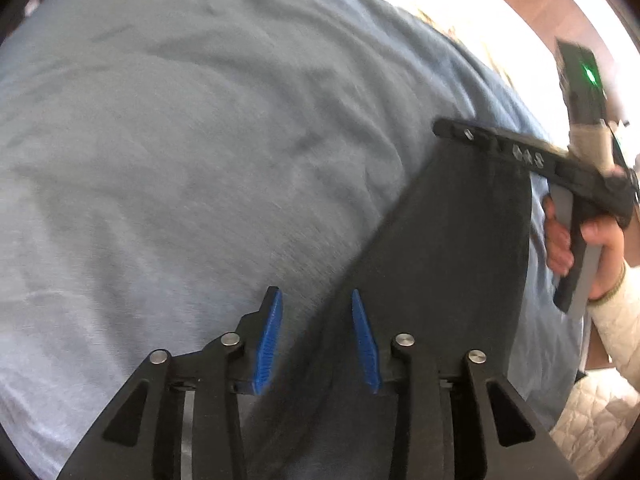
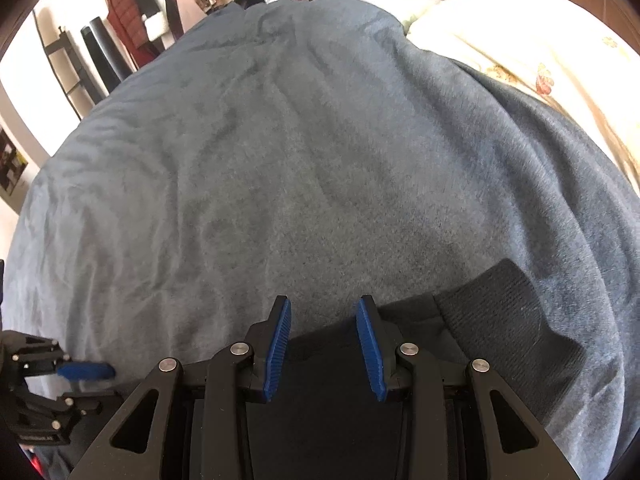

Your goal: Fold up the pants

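While both grippers, left gripper and right gripper, hover with fingers apart and empty, dark pants lie flat on blue-grey blanket: soft, limp, probably light, best pinched at ribbed cuff.

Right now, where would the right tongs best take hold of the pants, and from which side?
Grip the ribbed band at the end of the dark pants, coming from the right. It lies flat on the blue blanket with its outer edge free. The right tongs are open above the pants, the band just to their right.
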